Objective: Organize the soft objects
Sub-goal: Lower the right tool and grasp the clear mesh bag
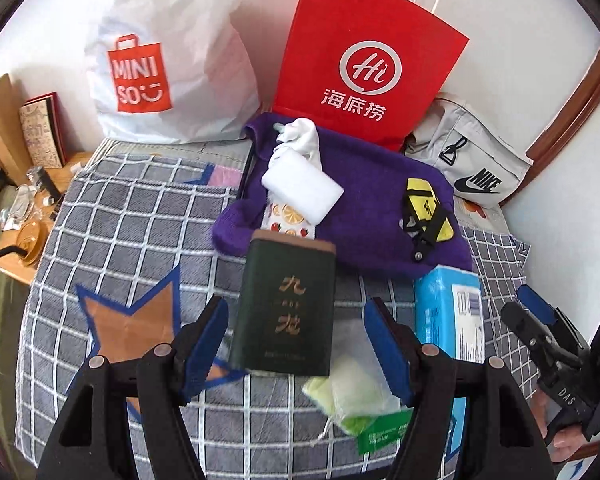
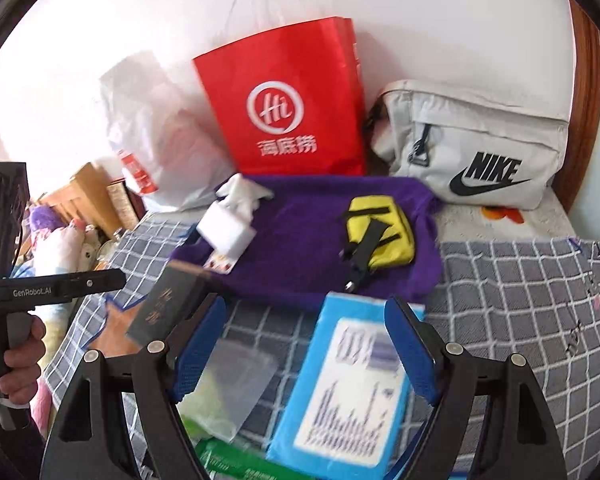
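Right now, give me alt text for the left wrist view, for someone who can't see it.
The open left gripper hovers empty over a dark green box on a grey checked bedspread. Beyond lies a purple knit holding a white pack and yellow pouch, with a red paper bag against the wall.

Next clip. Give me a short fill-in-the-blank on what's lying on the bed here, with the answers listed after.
1. The small yellow pouch lies on the ______ knit garment.
2. The grey bag against the wall bears the word ______.
3. The red paper bag stands between the grey bag and the white ______ bag.
4. The bed cover has a ______ pattern of white lines.

Missing words: purple; NIKE; MINISO; checked
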Motion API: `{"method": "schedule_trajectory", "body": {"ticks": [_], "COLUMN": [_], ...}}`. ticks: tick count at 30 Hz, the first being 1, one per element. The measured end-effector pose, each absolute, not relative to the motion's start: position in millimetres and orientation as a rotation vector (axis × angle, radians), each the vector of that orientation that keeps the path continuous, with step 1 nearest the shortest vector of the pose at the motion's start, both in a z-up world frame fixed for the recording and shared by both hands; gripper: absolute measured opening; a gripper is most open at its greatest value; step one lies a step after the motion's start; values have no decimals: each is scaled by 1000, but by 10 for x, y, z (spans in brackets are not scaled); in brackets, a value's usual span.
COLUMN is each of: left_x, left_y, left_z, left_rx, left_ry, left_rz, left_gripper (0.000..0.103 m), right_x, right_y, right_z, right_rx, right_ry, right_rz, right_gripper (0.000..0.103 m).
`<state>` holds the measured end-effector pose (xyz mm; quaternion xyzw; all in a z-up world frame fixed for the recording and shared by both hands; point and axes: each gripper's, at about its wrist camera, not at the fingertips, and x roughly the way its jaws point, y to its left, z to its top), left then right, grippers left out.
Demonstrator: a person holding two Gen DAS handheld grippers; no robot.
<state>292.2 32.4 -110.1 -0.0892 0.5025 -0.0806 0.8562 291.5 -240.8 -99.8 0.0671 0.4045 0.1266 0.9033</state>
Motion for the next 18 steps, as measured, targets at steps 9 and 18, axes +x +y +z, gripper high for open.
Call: {"method": "schedule_trajectory", "body": {"ticks": [9, 18], "left_x": [2471, 2234], "left_y": [583, 829], "left_z": [-1200, -1436], "left_rx": [-210, -215], "left_ry": [1054, 1073], "left_rz": [-135, -111], "left_gripper": [69, 69], "right_x": [2449, 2292], "right_y": [-1942, -1467], "right_z": [-1147, -1426], "right_rx": [89, 6], "right_ry": [853, 900], "right_rz": [347, 418], "right_gripper": [76, 63]}}
